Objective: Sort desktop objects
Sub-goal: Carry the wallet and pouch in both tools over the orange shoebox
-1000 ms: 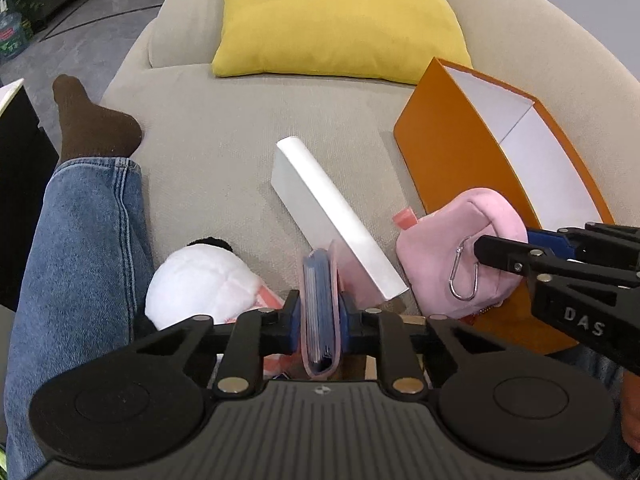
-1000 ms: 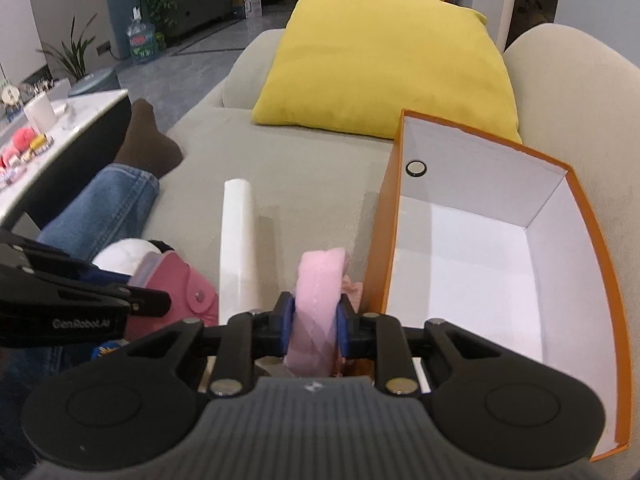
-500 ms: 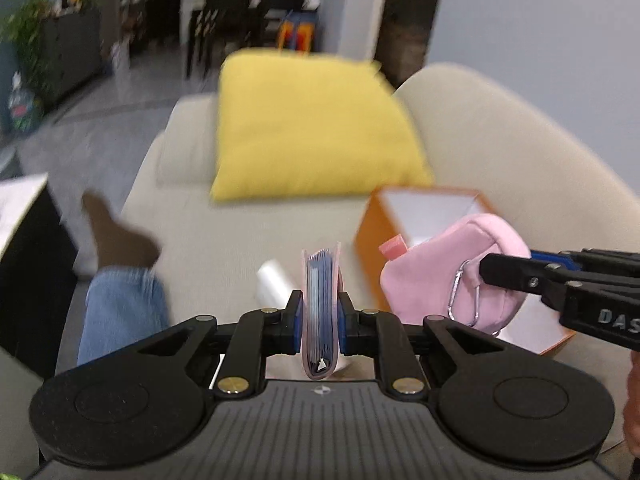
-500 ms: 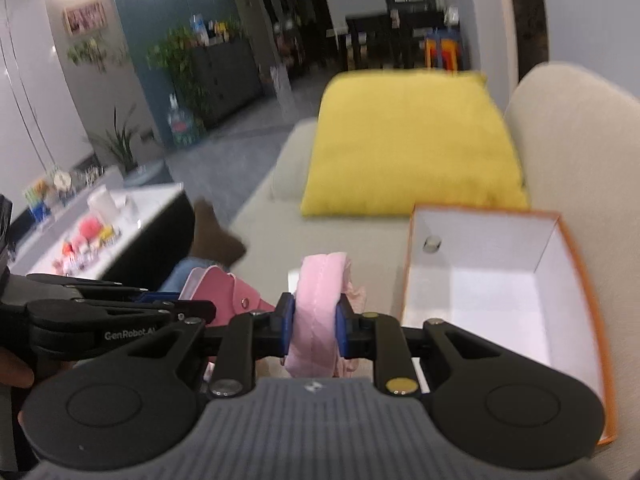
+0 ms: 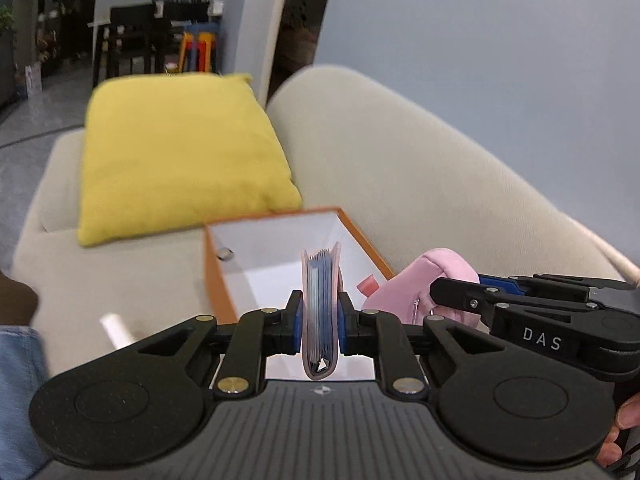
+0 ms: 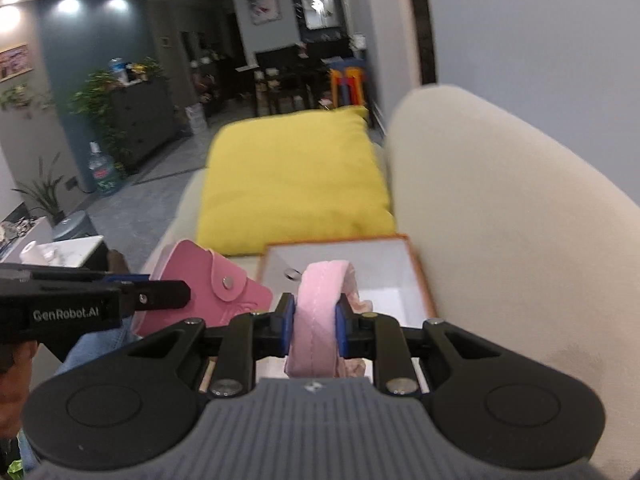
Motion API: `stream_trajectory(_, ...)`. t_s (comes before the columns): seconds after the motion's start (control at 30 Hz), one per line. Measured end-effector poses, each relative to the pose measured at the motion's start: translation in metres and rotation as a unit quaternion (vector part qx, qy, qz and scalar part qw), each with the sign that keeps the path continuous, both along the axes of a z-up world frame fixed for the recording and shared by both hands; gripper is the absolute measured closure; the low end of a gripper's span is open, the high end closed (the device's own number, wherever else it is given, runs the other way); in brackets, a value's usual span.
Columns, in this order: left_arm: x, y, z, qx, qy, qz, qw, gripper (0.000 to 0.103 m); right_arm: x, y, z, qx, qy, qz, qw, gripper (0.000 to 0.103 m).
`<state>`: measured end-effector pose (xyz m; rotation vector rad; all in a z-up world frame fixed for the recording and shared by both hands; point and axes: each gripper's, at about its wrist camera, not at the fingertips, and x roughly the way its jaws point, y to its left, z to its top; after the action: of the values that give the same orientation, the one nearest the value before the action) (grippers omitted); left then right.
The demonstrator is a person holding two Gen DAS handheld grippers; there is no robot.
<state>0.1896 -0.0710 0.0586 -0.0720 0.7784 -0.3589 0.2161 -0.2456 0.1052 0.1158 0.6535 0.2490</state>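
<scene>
My left gripper (image 5: 320,320) is shut on a pink card wallet (image 5: 320,312) held edge-on, its blue card sleeves showing. In the right wrist view that same wallet (image 6: 224,288) shows its snap flap, gripped by the left gripper (image 6: 176,296). My right gripper (image 6: 316,320) is shut on a soft pink pouch (image 6: 320,320); from the left wrist the pouch (image 5: 424,280) hangs at the right gripper's tips (image 5: 436,290). Both are raised above the sofa, just in front of the open orange box (image 5: 218,276) with a white inside (image 6: 384,268).
A yellow cushion (image 5: 176,152) lies on the beige sofa (image 5: 400,168) behind the box. A white rolled item (image 5: 116,328) lies on the seat to the left. A jeans-clad leg (image 5: 20,380) is at far left. A marble-topped table (image 6: 64,248) stands beyond.
Both grippers rose with their loads and swung toward the orange box, which now sits straight ahead. The white plush toy and most of the white item dropped out of view.
</scene>
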Motion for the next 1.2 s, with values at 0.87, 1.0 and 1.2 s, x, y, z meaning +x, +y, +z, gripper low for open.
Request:
stream_trajectory(0.87,0.057,-0.068,-0.139,-0.030,0.189,0.019,0.9812,0.085,0.080,-0.039,-0.124,-0.025,0.185,-0.025,0.982,0.081)
stream_trajectory(1.0,0.057,-0.071,-0.145,-0.036,0.195,0.028,0.9797,0.085,0.083,-0.043,-0.130,-0.016,0.198,-0.038,0.979,0.078)
stream_trajectory(1.2,0.053,-0.070,-0.133,0.004,0.167,0.043,0.9850,0.085,0.080,-0.044,-0.125,-0.011,0.185,-0.041,0.982,0.073)
